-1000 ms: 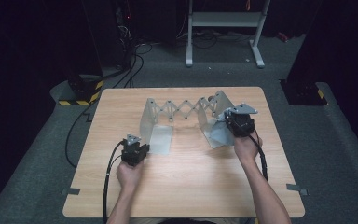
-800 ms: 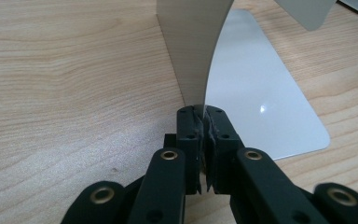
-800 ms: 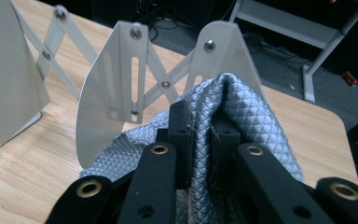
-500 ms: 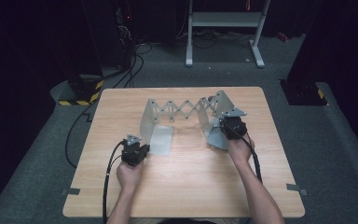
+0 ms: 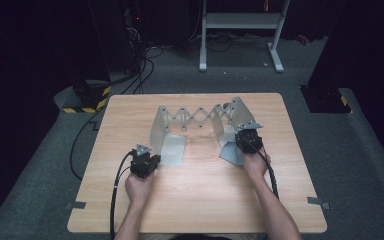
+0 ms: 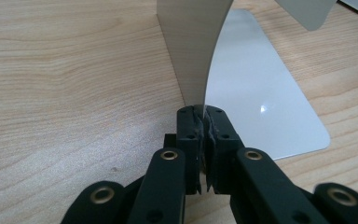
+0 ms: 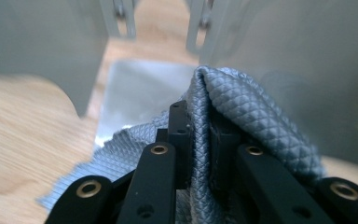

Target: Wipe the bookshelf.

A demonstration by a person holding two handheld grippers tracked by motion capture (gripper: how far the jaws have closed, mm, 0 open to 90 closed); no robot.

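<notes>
Left gripper (image 5: pixel 148 161): its jaws are pinching tight on the near edge of the rack's left upright plate (image 6: pixel 193 51), just above the flat foot plate (image 6: pixel 261 93).
Rack (image 5: pixel 200 120): an expanding metal stand with a scissor lattice is sitting on the wooden table (image 5: pixel 130 210), spread between both grippers.
Cloth (image 7: pixel 242 107): grey quilted fabric is bunching up between the right jaws and draping against the rack's right plate (image 5: pixel 240 112).
Right gripper (image 5: pixel 246 140): its jaws are clamping the cloth's fold, nearly closed.
</notes>
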